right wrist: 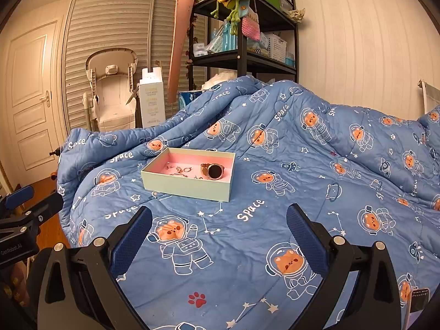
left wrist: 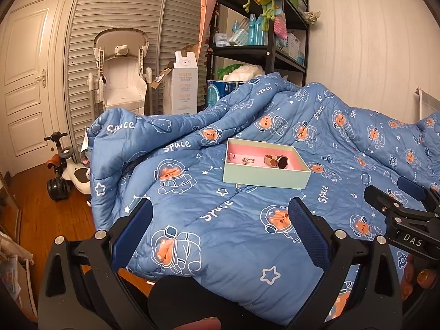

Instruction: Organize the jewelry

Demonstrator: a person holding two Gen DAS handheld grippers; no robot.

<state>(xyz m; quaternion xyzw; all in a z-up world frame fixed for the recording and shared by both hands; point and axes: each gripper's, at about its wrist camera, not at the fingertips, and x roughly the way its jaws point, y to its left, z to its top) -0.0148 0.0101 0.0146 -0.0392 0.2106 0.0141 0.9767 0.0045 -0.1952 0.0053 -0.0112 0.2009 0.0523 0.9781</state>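
Observation:
A pale green box [left wrist: 264, 174] [right wrist: 187, 185] with a pink inside lies on the blue space-print quilt [left wrist: 233, 220] [right wrist: 247, 220]. Inside it rest a rose-gold watch [left wrist: 278, 161] [right wrist: 212, 171] with a dark round face and a few small rings [left wrist: 246, 160] [right wrist: 181, 170]. My left gripper [left wrist: 221, 221] hovers open over the quilt, short of the box, with nothing between its fingers. My right gripper [right wrist: 220, 224] is open too, also nearer than the box. In the left wrist view the right gripper [left wrist: 398, 206] shows at the right edge.
A black shelf unit [left wrist: 264, 27] [right wrist: 242, 41] packed with bottles and toys stands behind the bed. A white high chair [left wrist: 121, 71] [right wrist: 110, 90], a tall carton [left wrist: 184, 82] and a ride-on toy [left wrist: 66, 176] stand on the wooden floor to the left, by a door [left wrist: 24, 88].

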